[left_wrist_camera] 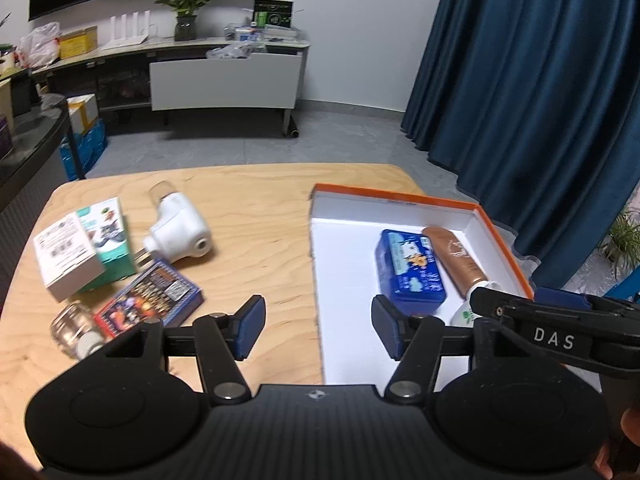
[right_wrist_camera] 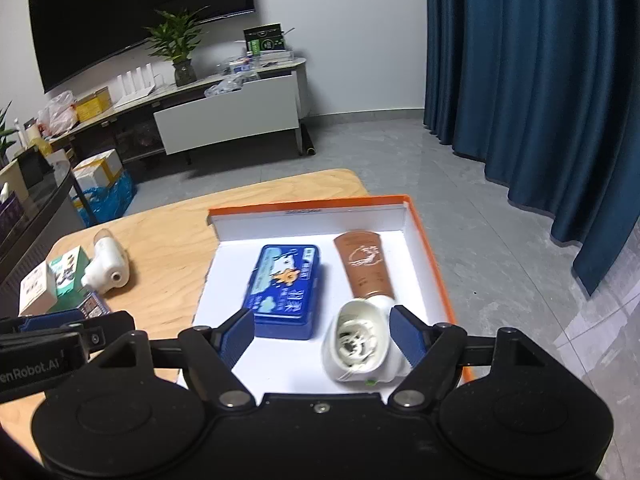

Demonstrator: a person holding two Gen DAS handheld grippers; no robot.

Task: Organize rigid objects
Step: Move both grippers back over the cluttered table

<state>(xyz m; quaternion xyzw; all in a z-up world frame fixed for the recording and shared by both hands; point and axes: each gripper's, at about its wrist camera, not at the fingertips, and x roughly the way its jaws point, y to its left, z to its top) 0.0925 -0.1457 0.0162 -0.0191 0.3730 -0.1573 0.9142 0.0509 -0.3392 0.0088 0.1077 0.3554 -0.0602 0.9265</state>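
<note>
The white cup (right_wrist_camera: 357, 343) lies in the orange tray (right_wrist_camera: 430, 248), between the right gripper (right_wrist_camera: 323, 335)'s wide jaws, unpressed. The left gripper (left_wrist_camera: 318, 327) gapes empty over the tray's edge.

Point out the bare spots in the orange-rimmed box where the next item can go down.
In the orange-rimmed box, white floor is free left of the blue case, along the left wall, and in a strip beyond the case by the far wall. The right side is crowded: the brown tube and the white container fill it.
</note>
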